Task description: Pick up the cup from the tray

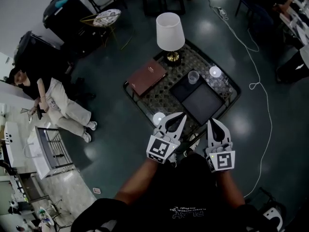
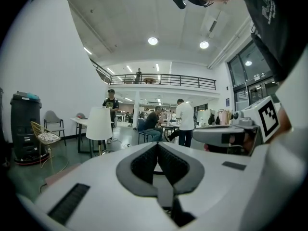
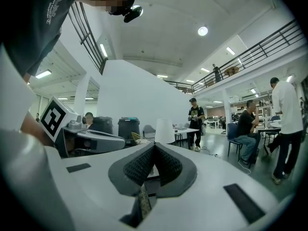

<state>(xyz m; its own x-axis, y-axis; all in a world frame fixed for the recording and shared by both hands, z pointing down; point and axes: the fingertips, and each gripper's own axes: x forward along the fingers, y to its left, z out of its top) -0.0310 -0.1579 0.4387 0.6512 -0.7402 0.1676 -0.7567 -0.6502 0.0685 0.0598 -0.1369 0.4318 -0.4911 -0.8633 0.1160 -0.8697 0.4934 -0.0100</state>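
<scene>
In the head view a clear cup point(image 1: 193, 77) stands upright at the far corner of a black tray point(image 1: 203, 105) on a low patterned table point(image 1: 233, 88). Both grippers hover at the table's near edge, well short of the cup. The left gripper point(image 1: 179, 116) points toward the tray with its jaws closed tip to tip and nothing between them. My right gripper point(image 1: 213, 122) is beside it, also shut and empty. Neither gripper view shows the cup or tray: the left gripper point(image 2: 157, 144) and right gripper point(image 3: 154, 145) look level across the room.
On the table stand a white-shaded lamp point(image 1: 170, 33), a brown book point(image 1: 147, 76) and two small white round objects point(image 1: 215, 72) point(image 1: 159, 118). A white cable point(image 1: 256, 66) trails on the floor at the right. A seated person point(image 1: 58, 105), black bins point(image 1: 63, 11) and a chair point(image 1: 104, 18) are to the left.
</scene>
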